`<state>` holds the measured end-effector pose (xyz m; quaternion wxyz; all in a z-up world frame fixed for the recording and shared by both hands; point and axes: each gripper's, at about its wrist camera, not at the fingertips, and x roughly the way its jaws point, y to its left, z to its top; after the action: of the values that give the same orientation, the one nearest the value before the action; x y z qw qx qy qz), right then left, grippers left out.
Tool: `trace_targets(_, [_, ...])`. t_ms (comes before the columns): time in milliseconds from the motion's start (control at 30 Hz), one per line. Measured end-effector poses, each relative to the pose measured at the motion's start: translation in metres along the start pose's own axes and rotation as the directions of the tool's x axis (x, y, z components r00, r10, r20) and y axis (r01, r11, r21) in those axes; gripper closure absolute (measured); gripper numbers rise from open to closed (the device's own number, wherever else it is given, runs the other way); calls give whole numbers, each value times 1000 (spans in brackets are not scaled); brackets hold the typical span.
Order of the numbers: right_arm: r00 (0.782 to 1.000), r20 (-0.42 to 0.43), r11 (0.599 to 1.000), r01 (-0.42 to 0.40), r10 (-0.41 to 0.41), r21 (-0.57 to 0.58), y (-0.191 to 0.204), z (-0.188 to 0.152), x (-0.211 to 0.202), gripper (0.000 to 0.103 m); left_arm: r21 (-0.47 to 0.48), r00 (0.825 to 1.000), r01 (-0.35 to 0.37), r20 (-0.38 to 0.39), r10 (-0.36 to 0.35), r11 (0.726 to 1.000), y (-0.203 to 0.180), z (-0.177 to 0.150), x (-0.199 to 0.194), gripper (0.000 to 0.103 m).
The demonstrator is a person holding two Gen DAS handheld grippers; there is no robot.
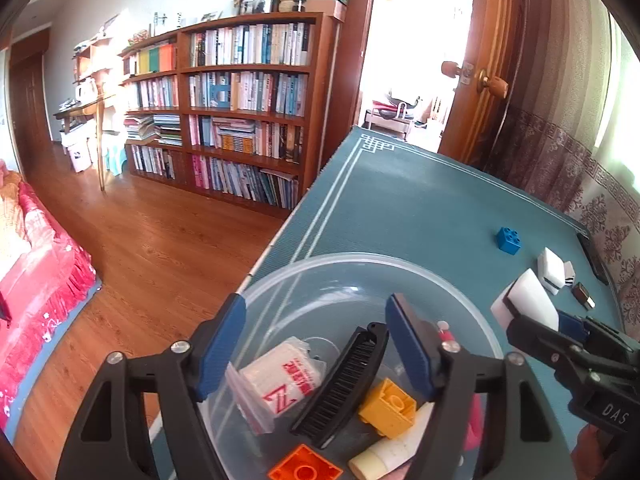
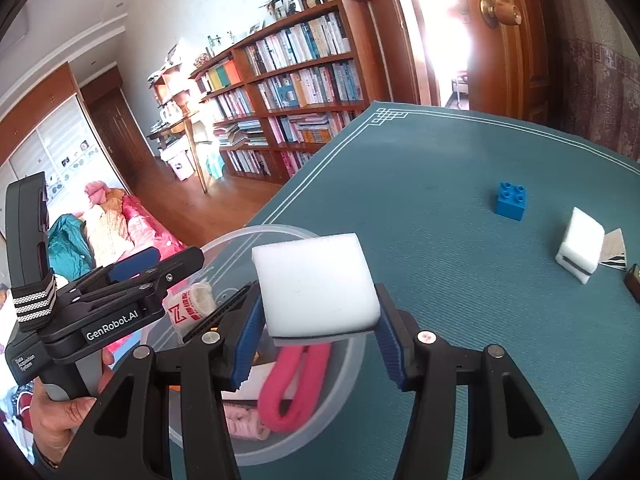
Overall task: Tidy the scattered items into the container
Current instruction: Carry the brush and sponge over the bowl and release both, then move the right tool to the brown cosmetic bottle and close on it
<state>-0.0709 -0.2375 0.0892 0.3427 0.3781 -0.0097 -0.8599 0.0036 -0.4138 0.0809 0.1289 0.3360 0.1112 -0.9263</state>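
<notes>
The right gripper (image 2: 320, 344) has its jaws clamped on a white foam sponge block (image 2: 316, 288), held above the clear plastic round container (image 1: 360, 264) on the teal desk (image 2: 460, 152). The left gripper (image 1: 316, 344) hangs over the container, jaws apart and empty. Its frame hides part of the contents: a black comb (image 1: 344, 384), a yellow toy brick (image 1: 388, 406), and an orange toy brick (image 1: 306, 466) cut off by the frame edge. A blue toy brick (image 2: 511, 196) and a second white sponge (image 2: 581, 244) lie on the desk.
</notes>
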Motion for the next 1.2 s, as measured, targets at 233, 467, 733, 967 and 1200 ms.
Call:
trace_targets(233, [999, -30, 999, -42, 42, -21, 20, 7, 17, 45, -37, 1000, -11, 14, 11, 999, 15, 3, -4, 20])
trace_targets(467, [997, -67, 998, -52, 49, -41, 30, 5, 30, 42, -77, 1000, -15, 2, 15, 997, 26, 2, -3, 16])
trace_targets(733, [997, -64, 999, -33, 33, -1, 12, 2, 23, 39, -84, 1000, -16, 0, 16, 996, 23, 0, -3, 6])
trace_targets(967, [999, -44, 999, -15, 16, 30, -6, -2, 10, 39, -51, 1000, 2, -7, -2, 999, 8, 1, -1, 6])
trace_targets(1200, [999, -16, 998, 31, -30, 59, -28, -6, -7, 39, -8, 1000, 19, -23, -19, 1000, -12, 3, 2, 6])
